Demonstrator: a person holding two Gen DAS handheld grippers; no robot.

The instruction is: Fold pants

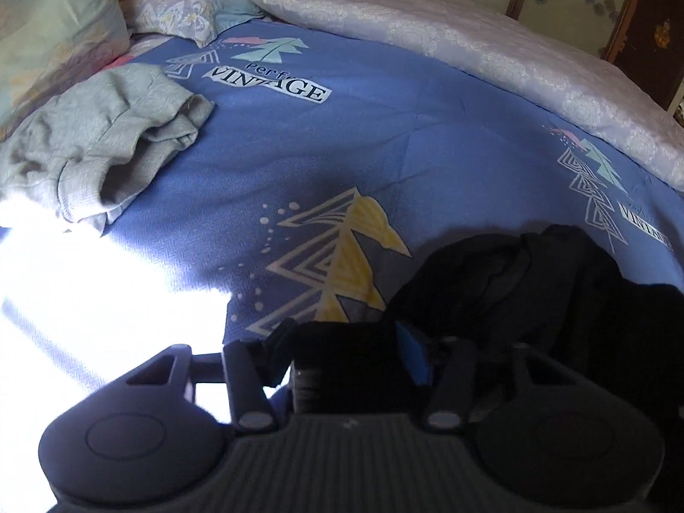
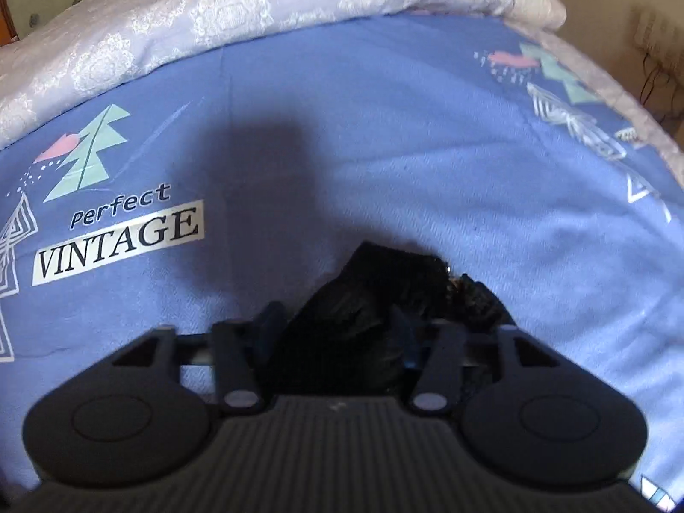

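The black pants [image 1: 534, 282] lie bunched on the blue printed bedsheet [image 1: 342, 137], at the lower right of the left wrist view. My left gripper [image 1: 346, 342] is shut on a fold of the black pants, with dark cloth filling the space between its fingers. In the right wrist view my right gripper [image 2: 342, 333] is shut on another bunch of the black pants [image 2: 384, 286], which rises crumpled in front of the fingers above the bedsheet [image 2: 384, 149]. The rest of the pants is hidden below both grippers.
A grey garment [image 1: 98, 137] lies crumpled at the left of the bed. Pillows [image 1: 184, 8] sit at the far left. A pale lilac quilt [image 1: 470, 42] is rolled along the far side, also in the right wrist view [image 2: 213, 13]. Bright sunlight [image 1: 85, 282] washes out the near left.
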